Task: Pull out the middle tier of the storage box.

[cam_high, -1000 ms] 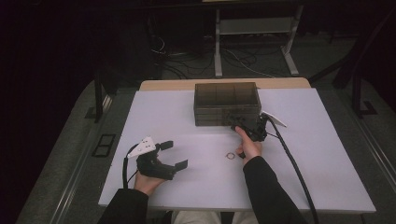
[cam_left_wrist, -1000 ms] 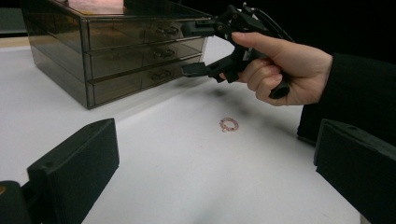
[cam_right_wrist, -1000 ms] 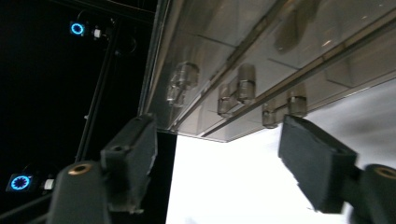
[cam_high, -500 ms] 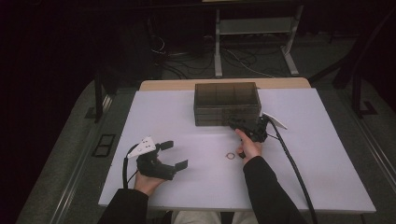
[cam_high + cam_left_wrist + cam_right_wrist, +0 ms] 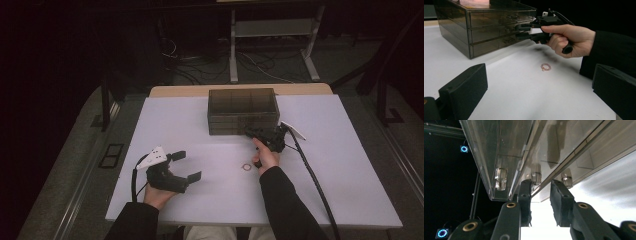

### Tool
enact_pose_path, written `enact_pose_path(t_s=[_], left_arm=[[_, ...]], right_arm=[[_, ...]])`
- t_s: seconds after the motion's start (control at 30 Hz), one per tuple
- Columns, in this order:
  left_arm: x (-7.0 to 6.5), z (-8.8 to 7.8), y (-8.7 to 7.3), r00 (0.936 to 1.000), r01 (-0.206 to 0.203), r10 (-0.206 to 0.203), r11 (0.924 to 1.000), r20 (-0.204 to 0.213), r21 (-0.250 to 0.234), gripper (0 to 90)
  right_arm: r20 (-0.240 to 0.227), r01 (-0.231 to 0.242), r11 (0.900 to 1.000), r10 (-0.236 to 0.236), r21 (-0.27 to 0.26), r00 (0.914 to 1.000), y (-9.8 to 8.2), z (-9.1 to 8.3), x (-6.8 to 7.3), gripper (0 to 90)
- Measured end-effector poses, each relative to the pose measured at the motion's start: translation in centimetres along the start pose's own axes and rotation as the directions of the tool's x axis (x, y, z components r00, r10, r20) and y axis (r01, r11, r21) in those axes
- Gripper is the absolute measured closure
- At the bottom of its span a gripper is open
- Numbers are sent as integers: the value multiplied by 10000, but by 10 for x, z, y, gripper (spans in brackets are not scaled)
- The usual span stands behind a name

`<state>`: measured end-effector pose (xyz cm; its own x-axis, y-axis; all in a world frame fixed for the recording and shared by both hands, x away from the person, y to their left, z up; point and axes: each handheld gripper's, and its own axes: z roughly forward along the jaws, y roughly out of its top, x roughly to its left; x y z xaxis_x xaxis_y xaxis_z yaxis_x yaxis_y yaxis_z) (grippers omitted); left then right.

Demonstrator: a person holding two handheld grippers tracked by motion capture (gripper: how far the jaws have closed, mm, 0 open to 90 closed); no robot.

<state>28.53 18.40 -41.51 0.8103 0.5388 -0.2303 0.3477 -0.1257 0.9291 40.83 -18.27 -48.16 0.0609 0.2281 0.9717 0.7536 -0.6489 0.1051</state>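
A smoky clear drawer cabinet (image 5: 242,107) stands at the table's far middle, its drawers shut. My right gripper (image 5: 252,132) is up against the cabinet's front right. In the right gripper view its jaws (image 5: 540,192) stand a small way apart, open, with the middle drawer's clear knob (image 5: 536,178) just past the tips. A small coppery ring (image 5: 246,167) lies on the white table beside the right hand. My left gripper (image 5: 187,166) rests near the front left, wide open and holding nothing. It faces the ring (image 5: 545,66) and the cabinet (image 5: 486,25).
The white tabletop (image 5: 330,165) has bare room on both sides of the cabinet. The right gripper's cable (image 5: 312,175) trails back over the table's right half. Beyond the far edge are dark floor, cables and a metal stand (image 5: 272,30).
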Motion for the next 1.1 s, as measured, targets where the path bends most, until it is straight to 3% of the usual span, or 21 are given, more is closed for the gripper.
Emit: enact_pose_path(t_s=[0.3, 0.83, 1.1], left_arm=[[0, 0, 0, 10000, 0, 0, 10000, -15, -22, 0], [0, 0, 0, 10000, -6, 6, 10000, -24, -8, 0], [0, -1, 0, 10000, -6, 6, 10000, -26, -7, 0]], right_arm=[[-205, -49, 9996, 43, -282, 9998, 1, 1, 1, 787], [-199, -222, 9987, 213, -465, 9996, -3, 4, 2, 789], [72, -216, 9980, 221, -601, 9997, -5, 3, 6, 800]])
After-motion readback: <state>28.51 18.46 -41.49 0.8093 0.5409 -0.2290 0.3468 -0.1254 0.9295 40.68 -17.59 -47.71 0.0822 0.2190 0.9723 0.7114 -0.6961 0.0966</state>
